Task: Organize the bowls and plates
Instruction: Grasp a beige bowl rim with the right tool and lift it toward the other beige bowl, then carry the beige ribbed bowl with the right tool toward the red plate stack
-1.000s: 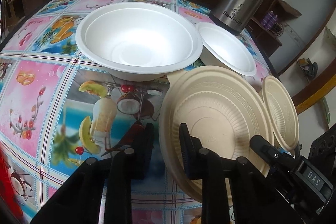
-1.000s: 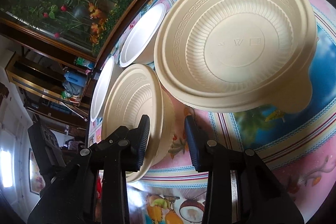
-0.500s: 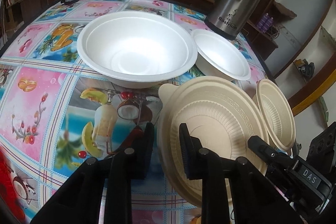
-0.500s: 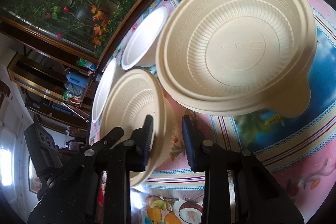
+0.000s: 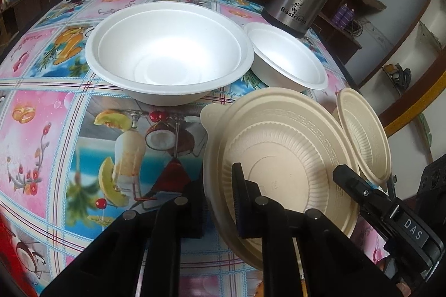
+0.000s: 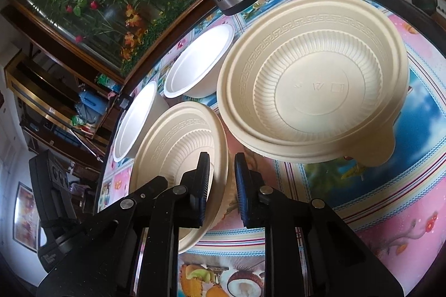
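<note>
left gripper (image 5: 220, 196): jaws closing on near rim of large beige ribbed plastic plate (image 5: 281, 157), tilted up | right gripper (image 6: 221, 185): jaws closing on rim of small beige ribbed plate (image 6: 178, 152) at table's right side | risk: thin rims flex, plates slip or collide with white foam bowl (image 5: 167, 54) on the far side

Your left gripper (image 5: 220, 196) points steeply down, jaws closing on a rim between the pads. Your right gripper (image 6: 221, 185) points less steeply, jaws closing likewise on a rim.
</note>
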A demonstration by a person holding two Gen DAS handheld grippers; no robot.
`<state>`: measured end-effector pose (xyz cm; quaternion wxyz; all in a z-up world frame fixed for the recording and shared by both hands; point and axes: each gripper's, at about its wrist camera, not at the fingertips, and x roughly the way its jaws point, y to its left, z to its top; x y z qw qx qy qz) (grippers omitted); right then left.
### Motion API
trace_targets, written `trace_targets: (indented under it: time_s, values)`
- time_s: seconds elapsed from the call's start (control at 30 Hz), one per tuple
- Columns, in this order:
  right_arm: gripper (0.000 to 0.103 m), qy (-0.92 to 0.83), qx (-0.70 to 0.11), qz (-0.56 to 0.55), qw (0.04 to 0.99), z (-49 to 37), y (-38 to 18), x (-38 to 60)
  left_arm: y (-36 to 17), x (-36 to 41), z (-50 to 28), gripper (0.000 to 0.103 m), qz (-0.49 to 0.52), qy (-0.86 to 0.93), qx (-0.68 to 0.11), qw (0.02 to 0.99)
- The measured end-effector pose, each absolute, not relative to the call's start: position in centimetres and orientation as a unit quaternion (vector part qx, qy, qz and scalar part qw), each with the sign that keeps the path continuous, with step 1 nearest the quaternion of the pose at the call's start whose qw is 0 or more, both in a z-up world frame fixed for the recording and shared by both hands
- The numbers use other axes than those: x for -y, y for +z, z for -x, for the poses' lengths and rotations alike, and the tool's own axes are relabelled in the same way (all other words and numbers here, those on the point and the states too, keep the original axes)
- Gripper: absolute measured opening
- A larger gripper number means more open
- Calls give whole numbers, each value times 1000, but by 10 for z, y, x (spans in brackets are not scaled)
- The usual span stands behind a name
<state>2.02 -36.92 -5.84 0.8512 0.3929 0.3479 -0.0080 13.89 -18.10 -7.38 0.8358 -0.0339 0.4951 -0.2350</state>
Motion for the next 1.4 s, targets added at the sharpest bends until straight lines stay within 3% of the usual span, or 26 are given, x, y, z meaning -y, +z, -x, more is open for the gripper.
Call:
trace_targets:
  time_s: [1.03, 1.17, 1.4]
  values:
    - [18, 52, -366, -427, 825, -23, -59, 366, -78, 155, -153, 12, 61, -225, -515, 825]
    - [10, 44, -366, -415, 832, -22, -58, 364, -78, 159, -152, 12, 61, -234, -516, 822]
    - [8, 39, -363, -402, 839, -20, -55, 361, -78, 155, -149, 8, 70, -243, -514, 819]
